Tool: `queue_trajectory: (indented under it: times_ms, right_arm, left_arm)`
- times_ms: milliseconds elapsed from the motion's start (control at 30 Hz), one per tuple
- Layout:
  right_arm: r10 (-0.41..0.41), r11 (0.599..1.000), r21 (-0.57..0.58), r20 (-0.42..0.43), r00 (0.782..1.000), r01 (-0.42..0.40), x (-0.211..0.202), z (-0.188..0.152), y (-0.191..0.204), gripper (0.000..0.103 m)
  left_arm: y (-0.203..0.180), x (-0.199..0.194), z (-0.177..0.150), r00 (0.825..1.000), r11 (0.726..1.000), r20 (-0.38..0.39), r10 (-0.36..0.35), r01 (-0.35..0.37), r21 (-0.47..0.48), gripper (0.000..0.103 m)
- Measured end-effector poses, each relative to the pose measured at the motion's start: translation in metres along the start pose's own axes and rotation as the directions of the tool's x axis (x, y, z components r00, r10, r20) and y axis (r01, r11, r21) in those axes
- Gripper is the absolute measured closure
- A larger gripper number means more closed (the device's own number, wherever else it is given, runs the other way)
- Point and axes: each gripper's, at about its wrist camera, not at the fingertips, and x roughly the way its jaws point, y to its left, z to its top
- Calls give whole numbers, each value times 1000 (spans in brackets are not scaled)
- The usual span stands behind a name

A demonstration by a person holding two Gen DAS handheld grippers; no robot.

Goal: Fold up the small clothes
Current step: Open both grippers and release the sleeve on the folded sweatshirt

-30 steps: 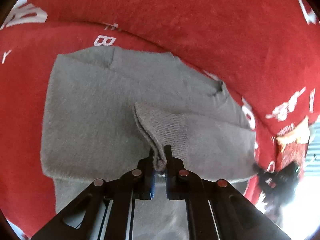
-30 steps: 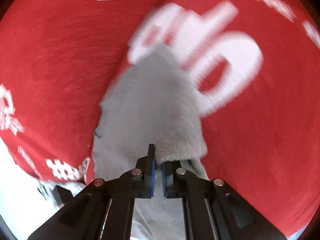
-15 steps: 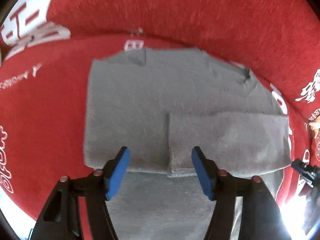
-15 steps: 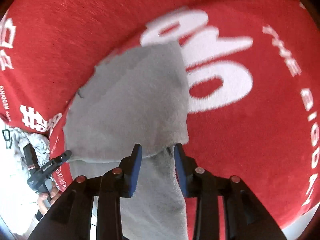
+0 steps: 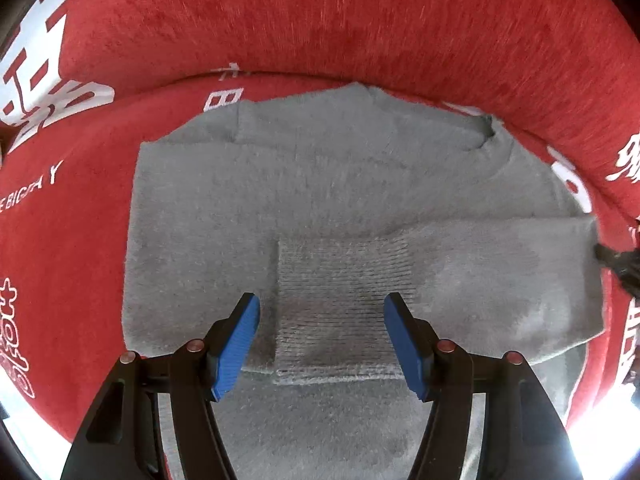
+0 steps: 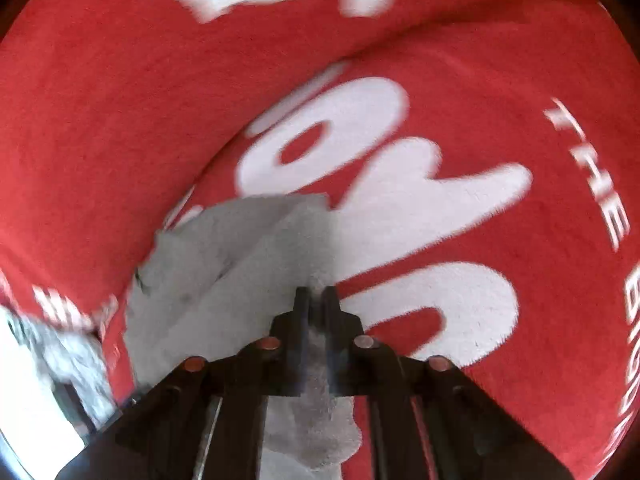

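A small grey knit sweater lies flat on a red blanket with white lettering. One sleeve is folded across its body, the ribbed cuff just ahead of my left gripper, which is open and empty above it. In the right wrist view my right gripper is shut on an edge of the grey sweater and lifts the cloth, which drapes between and below the fingers. The picture there is blurred.
The red blanket rises in a fold behind the sweater and also shows in the right wrist view. A dark gripper tip shows at the right edge. Pale clutter lies at the lower left beyond the blanket.
My left gripper let go of the sleeve cuff, opened wide and the sleeve now lies flat. My right gripper opened half a second ago and has shut again on the sweater's edge.
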Motion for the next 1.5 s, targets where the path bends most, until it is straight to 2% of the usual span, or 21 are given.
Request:
queue_trajectory:
  times_ms: [67,133,233,367,500,600,667,733,833,1000,1033,1100,1133,1400,1500]
  right_arm:
    - [-79,994,-78,15,997,80,-1,0,8,96]
    - [-145,987,-73,-28,989,143,14,3,-1,96]
    - [-148,989,-12,-8,989,148,10,1,-7,95]
    - [-194,980,35,5,981,194,-11,-12,-5,90]
    - [-166,986,24,43,985,165,-42,-35,2,90]
    - [-115,993,-19,44,992,116,-50,-56,17,90]
    - [-81,996,-42,25,996,82,-43,-68,31,90]
    - [-81,995,-57,-4,997,81,-28,-77,40,90]
    - [-131,990,-64,-45,990,128,-4,-88,36,91]
    - [-78,997,23,-26,997,79,-23,-89,22,90]
    - [-74,997,28,-23,997,75,-28,-90,21,86]
    - [-79,996,30,-18,997,79,-39,-96,20,72]
    - [-83,996,35,-15,996,83,-46,-100,18,61]
    - [-58,991,116,-54,997,64,-58,-141,14,55]
    - [-53,988,141,-63,997,62,-60,-157,16,49]
  left_arm:
    - [-1,6,-1,1000,1000,-5,21,-20,4,38]
    - [-3,7,-2,999,999,9,36,-36,4,32]
    - [-5,4,-1,999,999,1,51,-51,14,32]
    - [-8,-7,-1,995,994,-1,95,-95,60,32]
    - [-8,-23,-2,996,993,19,92,-93,75,32]
    - [-12,-22,-5,995,990,11,100,-101,94,32]
    - [-15,-11,-8,991,986,-13,130,-128,111,32]
    - [-16,-2,-11,989,983,-24,143,-140,118,32]
    - [-13,-1,-13,987,982,-7,161,-160,103,19]
    - [-2,-9,-17,988,983,-22,153,-150,102,19]
    - [-1,-11,-18,987,982,-24,157,-153,108,19]
    - [-1,-16,-23,988,982,-36,153,-148,118,19]
    - [-2,-19,-28,988,982,-44,149,-143,127,19]
    - [-12,-28,-61,987,976,-114,113,-89,197,19]
    - [-20,-32,-76,984,973,-146,99,-65,221,19]
